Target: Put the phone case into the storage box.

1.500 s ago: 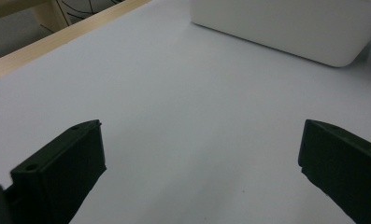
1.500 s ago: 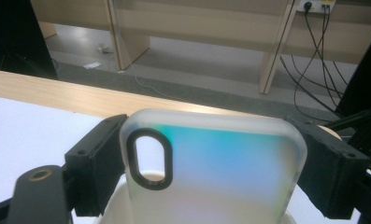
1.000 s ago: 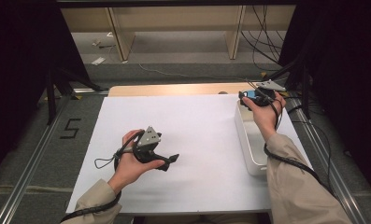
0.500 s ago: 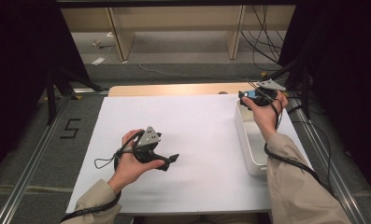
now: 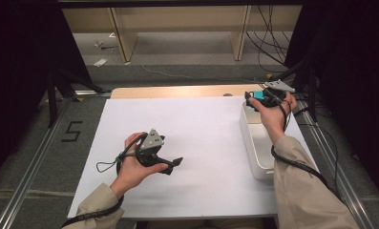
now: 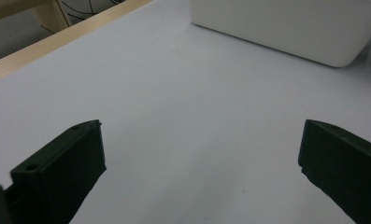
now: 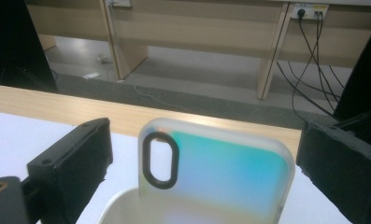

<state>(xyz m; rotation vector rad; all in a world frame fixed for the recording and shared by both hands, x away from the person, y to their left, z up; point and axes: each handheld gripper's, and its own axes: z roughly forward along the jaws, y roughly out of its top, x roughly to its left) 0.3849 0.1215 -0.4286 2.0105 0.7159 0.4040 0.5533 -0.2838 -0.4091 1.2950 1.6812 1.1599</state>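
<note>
Scene: a person at a white-covered table [image 5: 196, 124] works a hand-held gripper in each hand; a white bin [image 5: 254, 143] sits at the table's right edge

Phone case: an iridescent phone case [image 7: 216, 182] stands upright in the far end of the bin, between the right gripper's jaws but clear of both; its long axis runs roughly vertical, camera cutout [image 7: 160, 159] at the top, lower end down inside the bin, apparently leaning on the far wall

Right gripper: the right gripper [image 5: 255, 98] hovers over the bin's far end; its jaws have just been opening and stand wide apart, gaps visible on either side of the case; judged a release, the case left to rest in the bin

Left gripper: the left gripper [image 5: 176, 163] lies low over bare table, jaws spread wide with nothing between them; judged idle, parked out of the way
</note>
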